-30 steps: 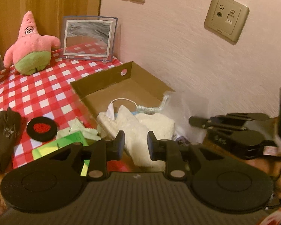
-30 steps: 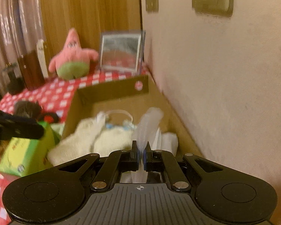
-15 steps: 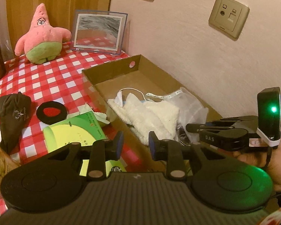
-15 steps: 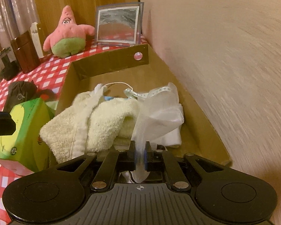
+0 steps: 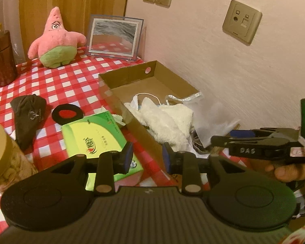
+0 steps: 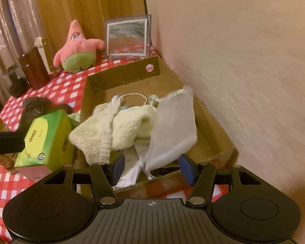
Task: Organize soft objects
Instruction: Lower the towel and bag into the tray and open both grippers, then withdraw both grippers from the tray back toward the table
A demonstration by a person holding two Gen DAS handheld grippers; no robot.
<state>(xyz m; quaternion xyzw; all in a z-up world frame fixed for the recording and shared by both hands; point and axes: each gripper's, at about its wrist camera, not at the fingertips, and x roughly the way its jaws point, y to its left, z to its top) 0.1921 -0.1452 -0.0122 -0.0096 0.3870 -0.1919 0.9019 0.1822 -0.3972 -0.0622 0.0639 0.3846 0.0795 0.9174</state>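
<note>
White mesh bag (image 6: 172,126) in box (image 6: 211,122); R gripper (image 6: 151,167) fingers just parted, L gripper (image 5: 146,156) apart.

The right gripper (image 5: 217,143), seen side-on in the left wrist view, carries the raised letters "DAS" on its black body. The green tissue box (image 5: 99,140) bears red brush-style characters and small print on its top face; neither is legible. No other lettering can be read.

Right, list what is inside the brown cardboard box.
Inside the brown cardboard box: a fluffy cream towel, a translucent white mesh pouch leaning on it, a thin white cord, and white cloth below. Whatever lies beneath the towel is covered.
</note>
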